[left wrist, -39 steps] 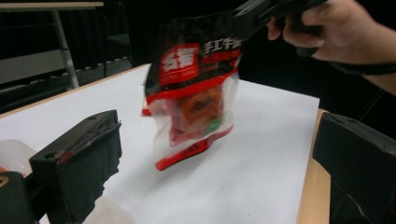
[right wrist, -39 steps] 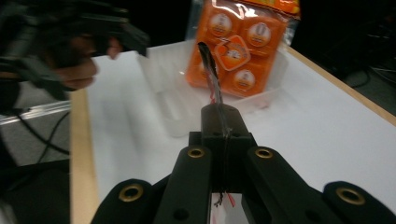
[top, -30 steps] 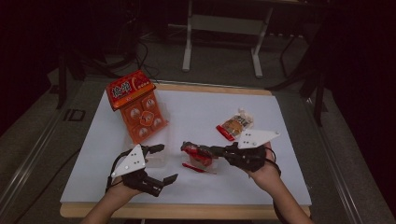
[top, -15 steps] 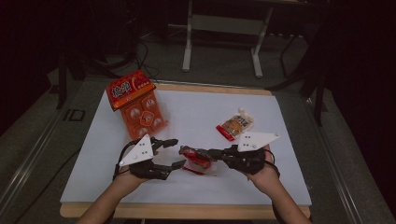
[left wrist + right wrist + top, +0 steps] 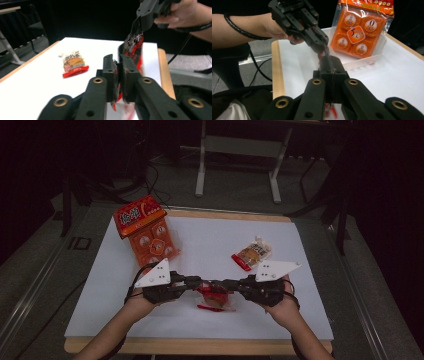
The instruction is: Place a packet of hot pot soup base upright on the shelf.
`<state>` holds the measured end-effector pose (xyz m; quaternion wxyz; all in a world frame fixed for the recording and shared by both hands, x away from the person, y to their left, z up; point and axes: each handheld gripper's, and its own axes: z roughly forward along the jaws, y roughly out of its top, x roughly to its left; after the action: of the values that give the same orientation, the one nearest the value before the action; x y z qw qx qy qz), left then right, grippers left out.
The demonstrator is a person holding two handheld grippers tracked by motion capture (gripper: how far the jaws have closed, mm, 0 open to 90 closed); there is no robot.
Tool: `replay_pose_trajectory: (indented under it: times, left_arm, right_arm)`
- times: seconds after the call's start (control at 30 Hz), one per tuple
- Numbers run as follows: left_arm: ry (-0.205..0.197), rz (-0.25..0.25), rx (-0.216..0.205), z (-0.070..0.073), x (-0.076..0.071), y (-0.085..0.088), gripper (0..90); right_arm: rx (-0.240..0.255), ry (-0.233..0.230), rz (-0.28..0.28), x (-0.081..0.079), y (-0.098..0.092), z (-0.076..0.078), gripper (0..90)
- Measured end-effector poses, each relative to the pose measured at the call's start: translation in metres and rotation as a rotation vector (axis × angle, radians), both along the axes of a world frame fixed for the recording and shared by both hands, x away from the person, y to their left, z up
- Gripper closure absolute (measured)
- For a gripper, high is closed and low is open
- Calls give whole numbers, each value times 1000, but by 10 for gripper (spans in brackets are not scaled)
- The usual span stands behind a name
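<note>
My L gripper [image 5: 192,283] has just closed on the glossy red packet [image 5: 214,296]; R gripper [image 5: 229,285] clamps its other edge. Orange cups fill a clear tray [image 5: 150,240] beyond.

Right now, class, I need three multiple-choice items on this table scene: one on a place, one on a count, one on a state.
1. Where is the orange multipack?
A. far left of the table
B. near right corner
C. on the floor

2. How many snack packets are apart from the multipack?
A. one
B. two
C. four

3. The red packet is
A. lying untouched
B. gripped by both hand-held grippers
C. inside the tray

Answers: 1 A, the high view shows it; 2 B, the held one and the small packet; 3 B, left hand-held gripper and right hand-held gripper both pinch it.
</note>
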<state>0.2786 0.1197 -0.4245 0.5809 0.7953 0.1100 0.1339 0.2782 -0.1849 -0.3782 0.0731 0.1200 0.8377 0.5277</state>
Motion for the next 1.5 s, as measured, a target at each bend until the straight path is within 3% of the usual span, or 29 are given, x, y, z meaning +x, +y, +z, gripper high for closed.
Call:
replay_pose_trajectory:
  times: [0.2, 0.43, 0.57, 0.97, 1.17, 1.27, 1.4, 1.5]
  left_arm:
    - [-37, -21, 15, 2, 1, 2, 873]
    - [-2, -17, 7, 11, 2, 3, 881]
    - [-27, -11, 8, 17, 1, 4, 885]
    - [-78, 28, -5, 34, 4, 23, 886]
    - [-100, 65, -17, 44, 6, 39, 886]
    - [-122, 83, -9, 47, 5, 46, 886]
    - [-120, 105, -2, 51, 4, 59, 886]
    - [-138, 134, -2, 52, 4, 69, 885]
  right_arm:
    - [8, 5, 1, 0, 0, 0, 900]
    - [28, 10, -9, 2, -1, 0, 900]
    - [38, 5, -19, 2, -2, 2, 880]
    - [133, -25, -84, 2, -13, 7, 420]
    - [186, -17, -76, 3, -18, 4, 172]
    - [198, -14, -78, 4, -20, 2, 136]
    - [188, 0, -81, 5, -21, -3, 116]
    - [184, -25, -98, 5, -23, -5, 128]
